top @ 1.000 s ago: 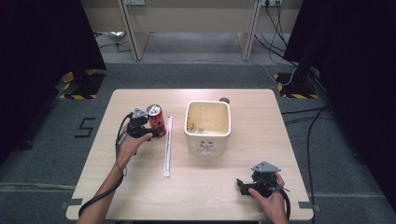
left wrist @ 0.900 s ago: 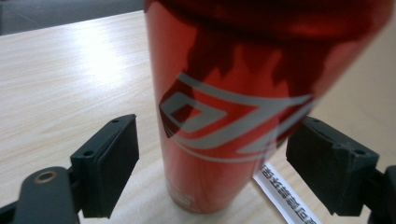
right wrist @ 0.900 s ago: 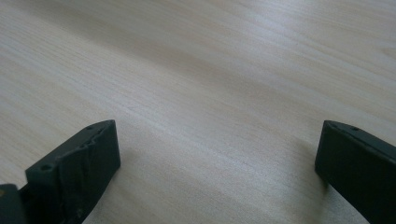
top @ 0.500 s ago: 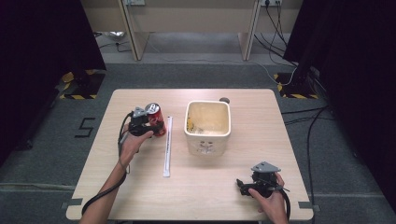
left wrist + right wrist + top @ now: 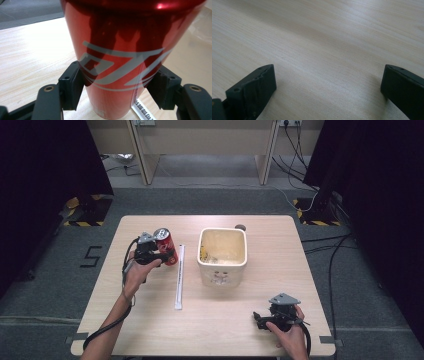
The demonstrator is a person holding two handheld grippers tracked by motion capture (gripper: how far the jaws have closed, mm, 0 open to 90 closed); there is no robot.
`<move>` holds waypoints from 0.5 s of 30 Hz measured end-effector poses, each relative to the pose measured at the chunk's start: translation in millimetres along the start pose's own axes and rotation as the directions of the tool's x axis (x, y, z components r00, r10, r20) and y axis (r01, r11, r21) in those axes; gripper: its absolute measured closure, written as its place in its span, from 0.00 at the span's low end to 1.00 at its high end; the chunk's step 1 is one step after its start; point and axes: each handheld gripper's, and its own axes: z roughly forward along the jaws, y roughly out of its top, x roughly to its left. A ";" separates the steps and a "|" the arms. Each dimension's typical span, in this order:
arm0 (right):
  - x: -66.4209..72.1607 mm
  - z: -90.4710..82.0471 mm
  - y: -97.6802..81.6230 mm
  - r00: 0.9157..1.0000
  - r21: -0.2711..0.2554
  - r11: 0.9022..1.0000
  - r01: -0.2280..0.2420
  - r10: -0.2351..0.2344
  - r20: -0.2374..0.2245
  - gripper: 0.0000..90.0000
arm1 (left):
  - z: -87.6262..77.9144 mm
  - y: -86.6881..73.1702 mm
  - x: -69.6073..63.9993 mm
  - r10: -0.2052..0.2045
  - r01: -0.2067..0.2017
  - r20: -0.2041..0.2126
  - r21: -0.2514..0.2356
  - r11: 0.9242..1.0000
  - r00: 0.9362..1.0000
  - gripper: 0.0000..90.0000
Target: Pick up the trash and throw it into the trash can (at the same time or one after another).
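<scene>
Can left of strip; tub right.

We see open table around our right gripper. At its eleven o'clock the cream tub blocks, with the white strip at ten.

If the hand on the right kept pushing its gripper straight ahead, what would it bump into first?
Probably nothing soon. The right gripper points left across the near part of the table, and only bare wood lies between its open fingers. The white strip seems to end short of that line, though depth is unclear.
</scene>
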 end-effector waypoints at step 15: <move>0.0 0.0 0.0 1.000 0.000 1.000 0.000 0.000 0.000 0.00 | -28.0 26.5 -19.3 0.057 -0.057 0.078 -0.005 0.998 0.995 0.38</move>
